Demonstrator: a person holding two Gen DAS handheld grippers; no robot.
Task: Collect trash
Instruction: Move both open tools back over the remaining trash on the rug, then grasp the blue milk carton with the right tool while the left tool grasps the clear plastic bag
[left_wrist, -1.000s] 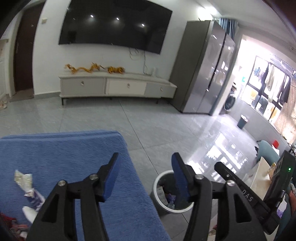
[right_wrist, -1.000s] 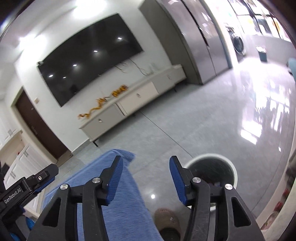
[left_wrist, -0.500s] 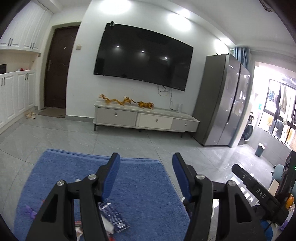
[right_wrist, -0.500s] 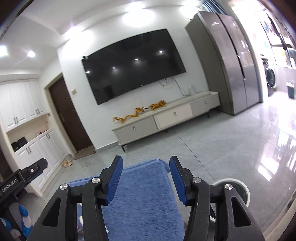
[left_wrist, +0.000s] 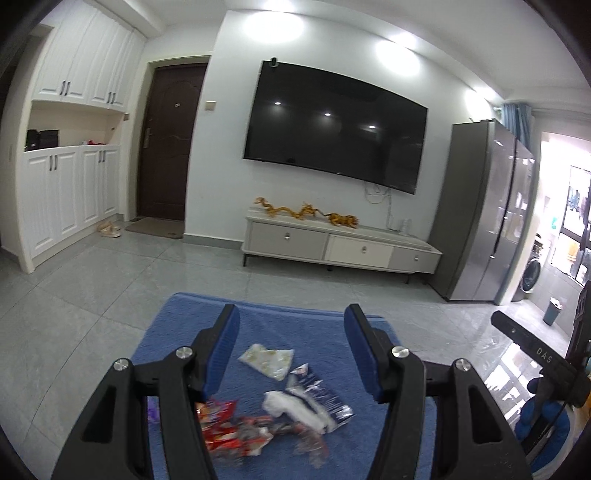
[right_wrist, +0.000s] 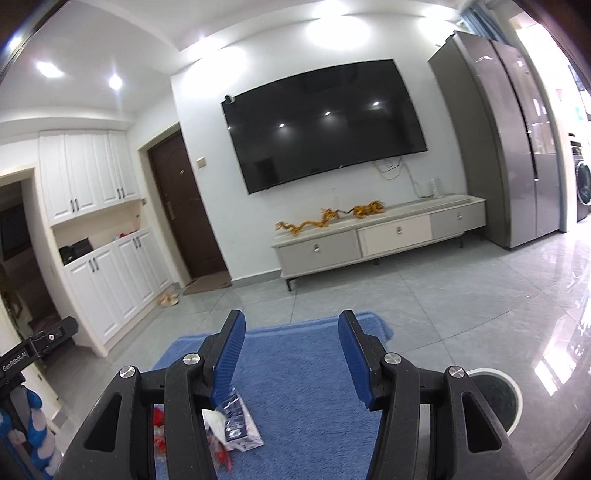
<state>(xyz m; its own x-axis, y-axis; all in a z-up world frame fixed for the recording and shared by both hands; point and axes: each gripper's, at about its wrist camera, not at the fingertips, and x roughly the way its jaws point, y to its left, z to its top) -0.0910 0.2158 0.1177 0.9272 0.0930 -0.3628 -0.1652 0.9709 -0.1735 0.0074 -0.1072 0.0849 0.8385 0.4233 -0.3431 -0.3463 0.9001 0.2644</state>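
Observation:
Trash lies on a blue towel-covered surface (left_wrist: 280, 325): a pale snack packet (left_wrist: 266, 360), a dark foil wrapper with a white crumpled tissue (left_wrist: 308, 404), and red wrappers (left_wrist: 236, 432). My left gripper (left_wrist: 291, 350) hovers above the pile, open, nothing between its blue pads. My right gripper (right_wrist: 290, 356) is also open and empty over the blue surface (right_wrist: 306, 384); the dark wrapper (right_wrist: 236, 424) shows beside its left finger. A white-rimmed trash bin (right_wrist: 495, 398) stands on the floor at the lower right.
Grey tiled floor (left_wrist: 110, 295) surrounds the surface. A TV cabinet (left_wrist: 340, 249), wall TV, tall fridge (left_wrist: 484, 221), brown door and white cupboards (left_wrist: 66, 192) line the far walls. The other gripper's handle (left_wrist: 535, 354) sits at the right edge.
Both views swung left from the bin and floor toward the room's wall. The trash pile has come into view under the left gripper. Both jaws kept the same gap.

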